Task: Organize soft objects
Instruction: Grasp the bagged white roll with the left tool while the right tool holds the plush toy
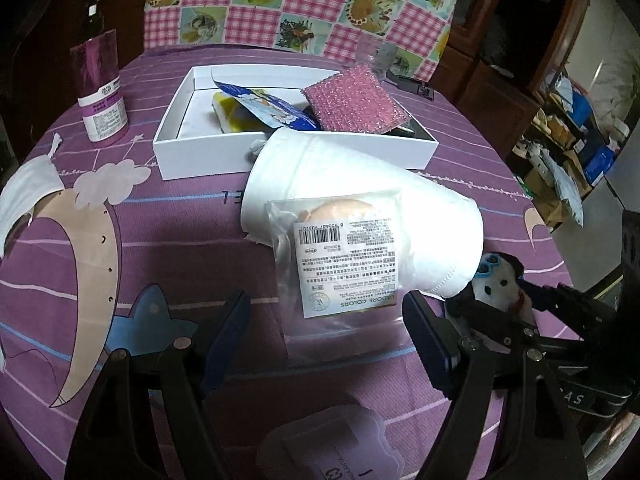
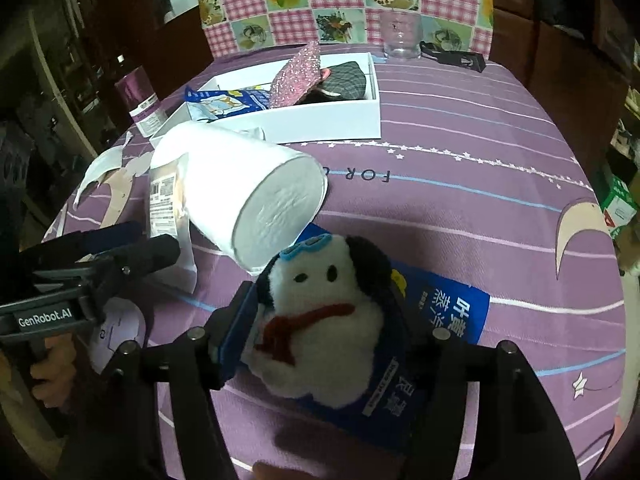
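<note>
My right hand-held gripper (image 2: 320,328) is clamped on a small plush dog (image 2: 320,320), white with black ears, blue goggles and a red scarf; its blue pads press the toy's flanks just above a blue printed packet (image 2: 452,312) lying flat on the table (image 2: 480,160); whether toy and packet touch I cannot tell. My left hand-held gripper (image 1: 326,336) hangs with its jaws spread wide, nothing between them, on either side of the near end of a clear sachet (image 1: 340,264) holding a peach makeup puff under a barcode label; the sachet leans against a white roll of paper (image 1: 360,208) lying on its side at the table's middle, its flat end turned toward my right wrist camera. Behind the roll stands a shallow white box (image 1: 296,152), already holding a pink glittery scouring pad (image 1: 356,100) propped on its far corner, a blue-and-white pouch (image 1: 272,108), something yellow beneath that, and, seen from the right, a dark checked cloth (image 2: 348,78). A purple bottle (image 1: 102,88) stands upright left of the box; a white face mask (image 1: 28,192) lies at the table's left edge; a clear glass (image 2: 400,36) and a small black clip (image 2: 452,58) sit at the far side, before a pink patchwork chair back (image 1: 304,0); a pale plastic case (image 1: 332,444) lies nearest, below my left gripper.
</note>
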Tool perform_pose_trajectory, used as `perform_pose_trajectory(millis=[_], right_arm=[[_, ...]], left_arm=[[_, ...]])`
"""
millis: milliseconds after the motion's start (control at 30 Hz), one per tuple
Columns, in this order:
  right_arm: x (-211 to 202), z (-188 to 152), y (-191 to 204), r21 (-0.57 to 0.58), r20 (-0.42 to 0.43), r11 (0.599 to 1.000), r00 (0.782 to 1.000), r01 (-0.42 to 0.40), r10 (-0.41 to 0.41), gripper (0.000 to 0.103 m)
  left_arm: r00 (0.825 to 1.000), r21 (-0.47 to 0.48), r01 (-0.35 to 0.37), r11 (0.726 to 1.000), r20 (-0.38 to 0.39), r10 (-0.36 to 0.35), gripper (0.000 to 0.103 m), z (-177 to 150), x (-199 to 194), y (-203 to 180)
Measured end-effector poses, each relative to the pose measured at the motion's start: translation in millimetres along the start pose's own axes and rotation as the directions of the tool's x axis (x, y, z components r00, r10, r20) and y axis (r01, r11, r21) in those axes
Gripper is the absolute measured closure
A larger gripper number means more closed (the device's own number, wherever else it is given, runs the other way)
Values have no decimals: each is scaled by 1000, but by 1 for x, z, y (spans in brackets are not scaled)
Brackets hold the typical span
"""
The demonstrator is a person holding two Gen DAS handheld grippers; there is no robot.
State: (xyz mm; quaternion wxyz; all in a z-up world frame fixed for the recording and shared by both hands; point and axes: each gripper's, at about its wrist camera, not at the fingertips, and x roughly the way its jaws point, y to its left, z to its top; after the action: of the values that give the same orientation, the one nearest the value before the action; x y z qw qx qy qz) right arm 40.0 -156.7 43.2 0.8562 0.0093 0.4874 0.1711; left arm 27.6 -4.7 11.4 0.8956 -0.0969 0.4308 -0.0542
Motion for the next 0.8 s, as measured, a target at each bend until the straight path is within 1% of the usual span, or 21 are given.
perform_pose_trajectory(millis=[33,100,167,233,367,500,567,700,733,767,800], right_arm=[[-1,0,-3,16,-1,999,1000,-27,27,37],[-1,2,-8,45,-8,998,999,-41,41,37],[-2,3,-9,52,-10,999,1000,5,-5,37],[-4,4,-8,45,2,998,999,38,-38,37],[-14,6,-7,43,48,999,999,1,-3,37],[-19,6,-4,22,65,1000,998,-13,11,37],[-18,7,-3,18,57,1000,998,-6,5,37],[-13,6,-3,15,26,1000,999,24,-24,37],[-13,6,-3,16,27,999,999,28,-28,39],[-13,6,-4,17,28,999,999,31,-32,43],[-14,6,-5,18,26,999,999,35,-35,44]], left_arm=[[1000,-5,3,1000,0,-3,24,0,0,1],[1000,-13,13,1000,4,-13,24,1,0,2],[1000,-14,20,1000,11,-20,24,1,0,1],[1000,-13,19,1000,3,-19,22,2,3,-2],[999,-26,43,999,-25,-44,21,4,11,-6],[1000,-26,20,999,-13,-21,21,6,13,-9],[1000,-20,-5,1000,-7,4,21,5,14,-10],[999,-3,-45,999,-22,45,22,6,20,-10],[999,-6,-46,999,-20,46,23,6,21,-10],[999,-7,-48,999,-18,48,24,6,20,-9],[999,-10,-47,999,-19,47,27,6,19,-8]])
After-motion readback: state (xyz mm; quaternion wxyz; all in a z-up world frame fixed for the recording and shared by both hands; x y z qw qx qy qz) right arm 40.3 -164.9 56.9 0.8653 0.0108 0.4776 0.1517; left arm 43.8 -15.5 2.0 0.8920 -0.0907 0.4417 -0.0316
